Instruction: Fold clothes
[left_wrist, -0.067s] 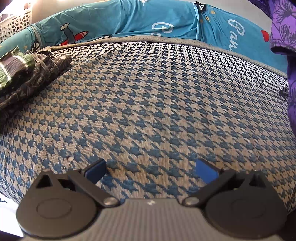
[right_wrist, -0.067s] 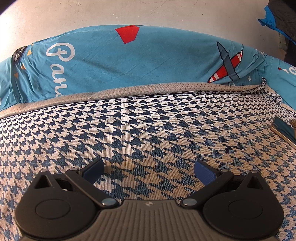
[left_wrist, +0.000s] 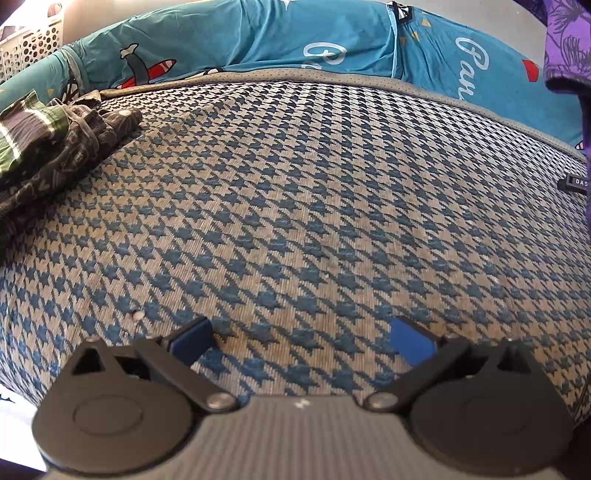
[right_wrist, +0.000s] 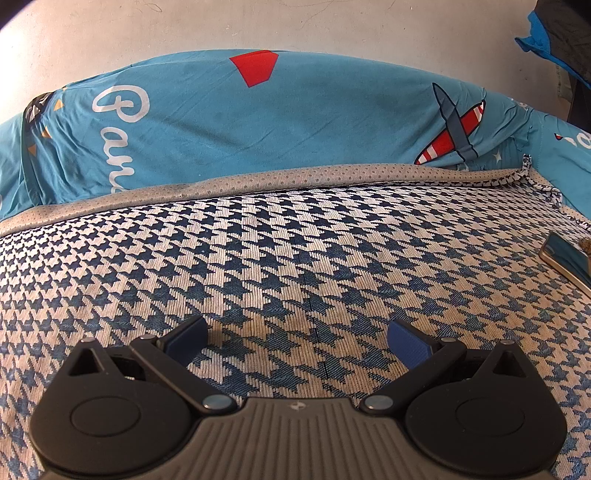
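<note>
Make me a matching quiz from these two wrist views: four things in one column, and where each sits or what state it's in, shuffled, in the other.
Things:
1. Folded clothes
2. Phone
3. Purple cloth
4. Left gripper

Places or states:
A. Top right corner of the left wrist view
B. On the houndstooth cover, right edge of the right wrist view
C. Open, nothing between the fingers
D. On the cover, left side of the left wrist view

Pairs: 1-D, 2-B, 3-A, 4-C
</note>
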